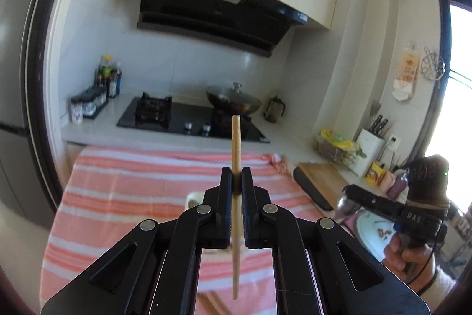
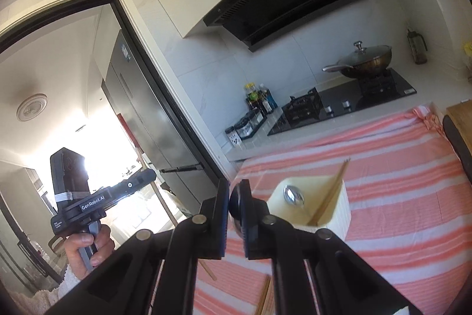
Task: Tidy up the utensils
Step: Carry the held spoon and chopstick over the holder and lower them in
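Note:
My left gripper (image 1: 236, 174) is shut on a wooden chopstick (image 1: 236, 143) and holds it nearly upright above the striped cloth (image 1: 132, 185). My right gripper (image 2: 235, 191) is shut on a metal spoon (image 2: 236, 204), seen edge-on between the pads; its bowl also shows in the left wrist view (image 1: 345, 204). A cream utensil holder (image 2: 327, 214) stands on the cloth just right of my right gripper, with a spoon (image 2: 292, 194) and chopsticks (image 2: 332, 192) in it. More chopsticks (image 2: 263, 297) lie on the cloth below.
A gas hob (image 1: 191, 120) with a lidded wok (image 1: 236, 101) lies behind the cloth. Sauce bottles (image 1: 109, 78) stand at the back left. A cutting board (image 1: 323, 180), a knife block (image 1: 370, 146) and a plate (image 1: 374, 232) are to the right. A fridge (image 2: 141, 108) stands left.

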The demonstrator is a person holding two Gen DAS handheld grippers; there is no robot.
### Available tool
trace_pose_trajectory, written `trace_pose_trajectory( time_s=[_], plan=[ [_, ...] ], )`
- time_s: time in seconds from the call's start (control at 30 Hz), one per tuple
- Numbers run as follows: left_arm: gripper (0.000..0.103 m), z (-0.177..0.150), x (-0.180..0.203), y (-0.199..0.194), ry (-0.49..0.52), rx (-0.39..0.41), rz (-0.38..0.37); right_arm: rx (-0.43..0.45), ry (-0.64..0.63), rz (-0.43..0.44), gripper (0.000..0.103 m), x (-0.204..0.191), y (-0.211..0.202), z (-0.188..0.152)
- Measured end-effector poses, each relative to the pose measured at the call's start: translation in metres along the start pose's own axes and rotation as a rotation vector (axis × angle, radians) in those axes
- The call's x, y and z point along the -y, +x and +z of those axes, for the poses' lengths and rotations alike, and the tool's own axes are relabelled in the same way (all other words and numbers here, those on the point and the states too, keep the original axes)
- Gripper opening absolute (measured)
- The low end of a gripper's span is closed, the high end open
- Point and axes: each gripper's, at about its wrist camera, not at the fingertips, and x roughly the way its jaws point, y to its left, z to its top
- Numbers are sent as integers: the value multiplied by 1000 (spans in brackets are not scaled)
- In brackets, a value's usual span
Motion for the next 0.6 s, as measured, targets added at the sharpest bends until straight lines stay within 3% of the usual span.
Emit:
trace_pose_trajectory(
  time_s=[0.13, 0.27, 0.33, 0.47, 0.6],
  plan=[
    [4, 30, 8, 34, 32, 122, 53, 71, -10, 33, 7, 1, 29, 28],
    [4, 26, 7, 90, 53, 134, 121, 72, 18, 19, 7, 21, 70, 32],
    [4, 15, 2, 123, 51, 78, 141, 29, 63, -11, 7, 42, 93, 26],
    [4, -15, -21, 186, -19, -106, 153, -72, 220, -72, 7, 94, 132, 3],
    [5, -50, -42, 233, -54, -284, 151, -146, 289, -125, 7, 126, 159, -13]
  ],
)
